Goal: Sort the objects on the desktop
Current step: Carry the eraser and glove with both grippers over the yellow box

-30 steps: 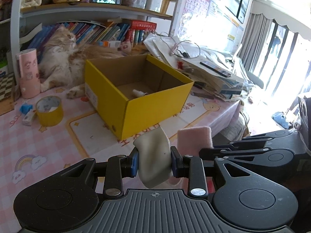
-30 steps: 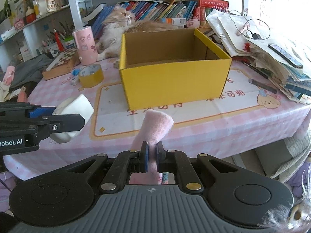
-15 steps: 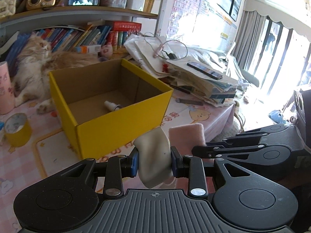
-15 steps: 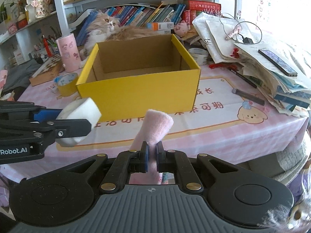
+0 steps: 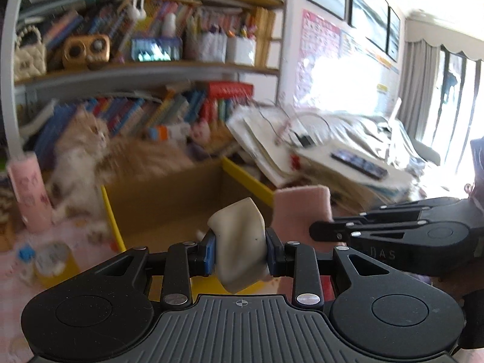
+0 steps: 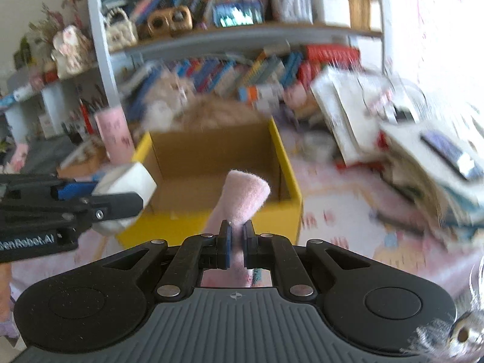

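While pinched, pink sponge between fingers

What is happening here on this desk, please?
A person is sorting desk items with two handheld grippers. The left gripper is shut on a cream-white soft item, and the right gripper is shut on a pink fuzzy item. Both are held in front of an open yellow cardboard box; neither item is in it yet. A fluffy cat lies behind the box, by the bookshelf.
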Tool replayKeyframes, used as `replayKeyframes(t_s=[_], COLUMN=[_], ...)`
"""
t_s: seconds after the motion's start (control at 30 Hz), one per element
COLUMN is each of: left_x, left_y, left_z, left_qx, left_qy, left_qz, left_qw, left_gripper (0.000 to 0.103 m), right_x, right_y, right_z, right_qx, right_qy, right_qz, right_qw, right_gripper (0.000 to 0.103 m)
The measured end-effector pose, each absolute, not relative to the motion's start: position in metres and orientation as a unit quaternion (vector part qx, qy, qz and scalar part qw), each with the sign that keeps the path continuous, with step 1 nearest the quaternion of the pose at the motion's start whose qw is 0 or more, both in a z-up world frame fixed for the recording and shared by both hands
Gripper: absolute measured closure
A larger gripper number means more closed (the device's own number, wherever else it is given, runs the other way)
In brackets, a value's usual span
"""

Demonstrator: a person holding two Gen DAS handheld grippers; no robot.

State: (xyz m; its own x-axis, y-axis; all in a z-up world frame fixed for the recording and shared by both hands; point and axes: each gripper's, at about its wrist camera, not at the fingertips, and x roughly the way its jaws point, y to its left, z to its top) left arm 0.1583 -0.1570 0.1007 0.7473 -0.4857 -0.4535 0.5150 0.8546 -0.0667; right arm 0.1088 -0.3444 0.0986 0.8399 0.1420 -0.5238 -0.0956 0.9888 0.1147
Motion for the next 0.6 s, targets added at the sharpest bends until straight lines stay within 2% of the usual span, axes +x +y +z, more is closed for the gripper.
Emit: replayKeyframes(t_s=[0.23, 0.6], left_x=[0.189, 0.243], left_y=[-0.169, -0.182], left_z=[0.105, 0.06], left_qx=[0.05, 0.106], left_qy=[0.209, 0.277], left_qz=[-0.236, -0.189], left_qw=[0.948, 0.936], left_gripper=[0.072, 0.072], right_x=[0.159, 0.235], right_y=[-0.342, -0.332], right_z=[0.119, 0.08], right_qx=[0.022, 0.006], right_qy=[0.226, 0.283], right_qz=[0.106, 0.145], right_qw=[0.968, 0.948], right_gripper=[0.096, 0.096])
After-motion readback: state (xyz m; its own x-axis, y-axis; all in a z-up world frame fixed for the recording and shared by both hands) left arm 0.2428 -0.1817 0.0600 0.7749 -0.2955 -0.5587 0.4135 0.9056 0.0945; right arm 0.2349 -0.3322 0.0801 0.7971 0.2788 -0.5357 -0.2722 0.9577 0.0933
